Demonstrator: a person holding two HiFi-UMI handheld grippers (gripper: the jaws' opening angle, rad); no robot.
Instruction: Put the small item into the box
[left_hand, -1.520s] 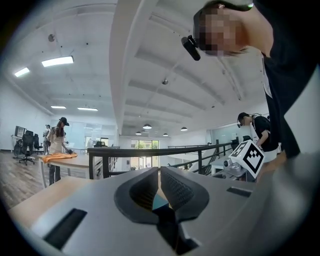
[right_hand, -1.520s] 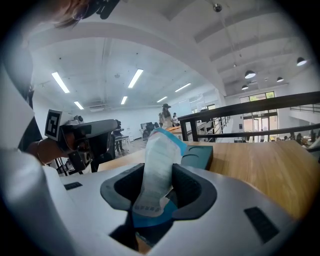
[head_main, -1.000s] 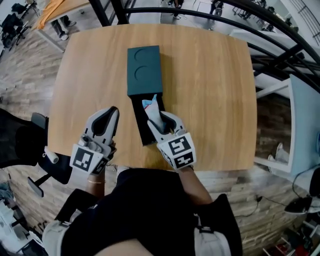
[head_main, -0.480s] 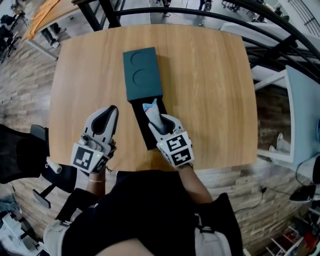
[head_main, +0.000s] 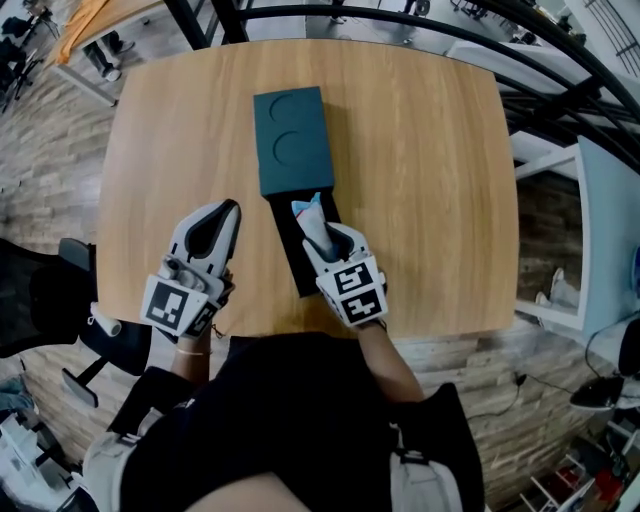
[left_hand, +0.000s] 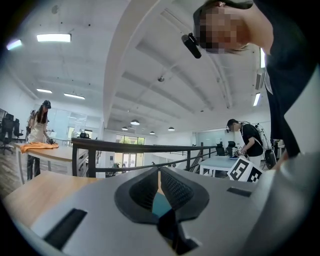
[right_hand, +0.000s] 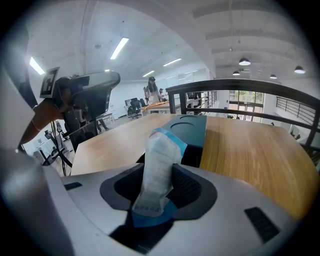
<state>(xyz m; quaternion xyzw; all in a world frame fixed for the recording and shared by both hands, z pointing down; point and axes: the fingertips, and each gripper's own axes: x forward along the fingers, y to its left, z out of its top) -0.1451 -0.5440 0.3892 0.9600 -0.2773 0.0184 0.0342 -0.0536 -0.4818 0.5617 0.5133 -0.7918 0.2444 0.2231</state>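
The person's dark-clothed torso (head_main: 290, 420) filled the near edge of the head view. Just beyond it lay the bench (head_main: 440, 200), a slab of pale, straight-grained wood with rounded corners.

The left claw (head_main: 226, 212) was smooth white plastic with black ribbed pads (left_hand: 176, 189). It sat low over bare wood, just left of the box (head_main: 295, 165). The left gripper view showed its jaws pressed together with nothing between them.

The right claw (head_main: 320, 238) was clamped on the small item (head_main: 309, 212). This was a soft, crinkled white sachet with a blue band at its far end. It stood between the pads and poked out past the tips.

The sachet hung over the black tray (head_main: 285, 252), the long, narrow inner part of the box, which was slid out toward the person. I couldn't tell whether the sachet touched the tray floor.

Farther on lay the box's dark teal cover (head_main: 290, 120). It was matt and rectangular, with two round recesses in its top, and it was set lengthwise and slightly skewed on the bench.

A black office chair (head_main: 85, 325) stood to the near left on a wood-plank floor (head_main: 50, 160). A curved black metal railing (head_main: 400, 15) ran past the far edge of the bench.

The right gripper view showed a white ceiling with long strip lights (right_hand: 120, 47). Far off in that view, a person (right_hand: 151, 87) stood at another bench.
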